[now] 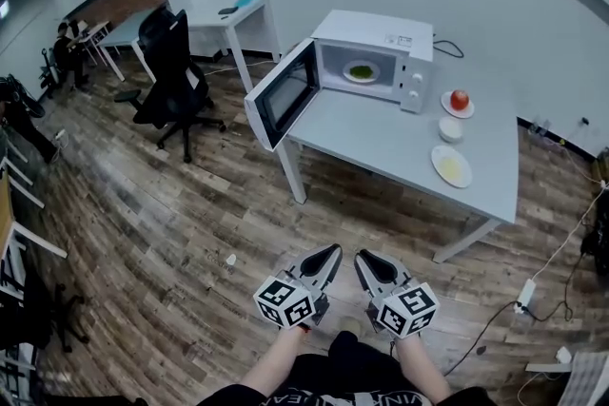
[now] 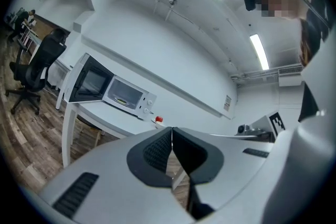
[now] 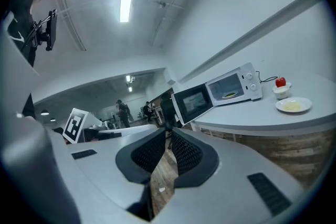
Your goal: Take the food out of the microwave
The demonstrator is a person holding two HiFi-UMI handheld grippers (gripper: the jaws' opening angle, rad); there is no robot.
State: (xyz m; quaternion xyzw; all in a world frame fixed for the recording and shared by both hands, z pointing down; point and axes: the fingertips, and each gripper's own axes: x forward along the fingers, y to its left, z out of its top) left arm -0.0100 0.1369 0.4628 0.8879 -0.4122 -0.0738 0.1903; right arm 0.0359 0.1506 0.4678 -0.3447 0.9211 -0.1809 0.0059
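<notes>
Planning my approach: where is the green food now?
Head view: the green food sits inside the open microwave, left of the red fruit.

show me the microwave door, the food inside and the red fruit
microwave door (image 1: pixel 283 97), head view, middle of its dark window
food (image 1: pixel 361 71), head view, its green centre
red fruit (image 1: pixel 460 99), head view, its rounded middle

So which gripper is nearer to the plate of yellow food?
Right. In the head view the right gripper hangs below and left of the plate; the left gripper is beside it, farther left.
</notes>
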